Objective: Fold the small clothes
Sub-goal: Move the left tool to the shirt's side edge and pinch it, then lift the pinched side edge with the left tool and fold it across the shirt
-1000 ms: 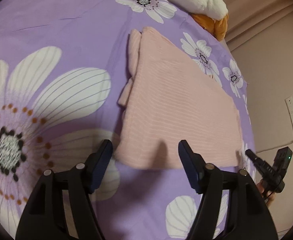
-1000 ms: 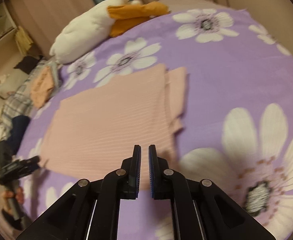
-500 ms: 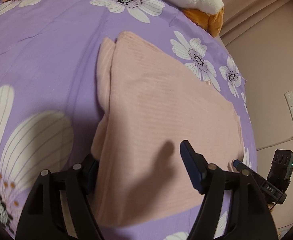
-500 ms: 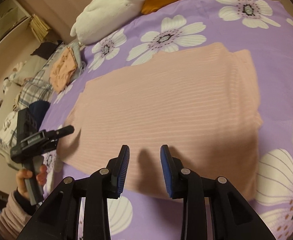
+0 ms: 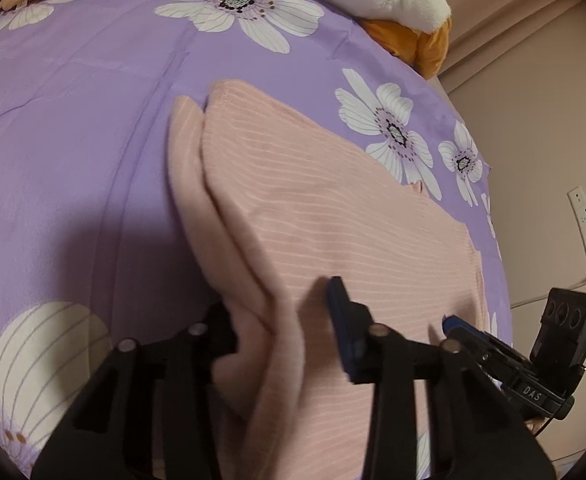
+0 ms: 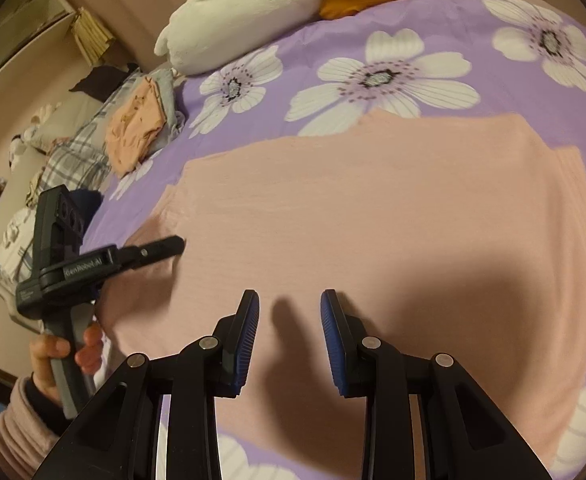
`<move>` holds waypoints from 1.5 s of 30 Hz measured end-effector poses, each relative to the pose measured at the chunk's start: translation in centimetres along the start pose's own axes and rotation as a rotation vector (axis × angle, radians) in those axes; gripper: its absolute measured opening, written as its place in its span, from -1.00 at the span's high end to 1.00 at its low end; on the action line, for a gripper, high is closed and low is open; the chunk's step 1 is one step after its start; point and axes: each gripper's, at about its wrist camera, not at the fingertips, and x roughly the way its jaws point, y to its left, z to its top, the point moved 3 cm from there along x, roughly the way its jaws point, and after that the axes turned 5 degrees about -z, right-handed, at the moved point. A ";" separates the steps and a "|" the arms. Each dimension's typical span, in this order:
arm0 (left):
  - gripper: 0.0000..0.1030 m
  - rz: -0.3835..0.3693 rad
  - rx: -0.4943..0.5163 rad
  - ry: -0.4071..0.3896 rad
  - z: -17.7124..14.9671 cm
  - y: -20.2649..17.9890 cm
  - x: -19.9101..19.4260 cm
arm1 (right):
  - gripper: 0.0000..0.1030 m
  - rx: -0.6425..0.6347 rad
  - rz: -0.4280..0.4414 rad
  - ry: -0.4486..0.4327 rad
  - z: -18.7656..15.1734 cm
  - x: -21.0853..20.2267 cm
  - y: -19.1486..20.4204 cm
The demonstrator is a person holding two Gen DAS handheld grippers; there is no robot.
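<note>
A pink ribbed knit garment (image 6: 373,216), folded to a rough rectangle, is laid flat on the purple flowered bedsheet (image 5: 73,120), its layered folded edge (image 5: 197,200) seen in the left view. The left hand-held gripper (image 5: 281,328) is spread open astride that edge. The right hand-held gripper (image 6: 289,336) is held released over the fabric.

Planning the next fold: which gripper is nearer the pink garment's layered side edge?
Left. The left gripper straddles the garment's layered edge; the right gripper hovers over its near hem, mid-panel.
</note>
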 end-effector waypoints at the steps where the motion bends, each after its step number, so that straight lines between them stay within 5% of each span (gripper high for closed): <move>1: 0.44 -0.003 -0.004 0.000 0.0 0.2 0.0 | 0.39 -0.009 -0.001 0.001 0.3 0.4 0.3; 3: 0.59 0.004 -0.007 0.000 0.1 0.5 -0.2 | 0.39 -0.022 -0.002 0.001 0.9 1.1 0.9; 21: 0.68 0.112 0.056 0.019 0.3 -0.3 0.0 | 0.39 -0.132 -0.152 0.076 5.2 6.2 3.3; 45: 0.67 0.135 0.048 0.026 0.2 -0.1 0.4 | 0.40 -0.306 -0.086 0.125 -4.1 1.3 7.4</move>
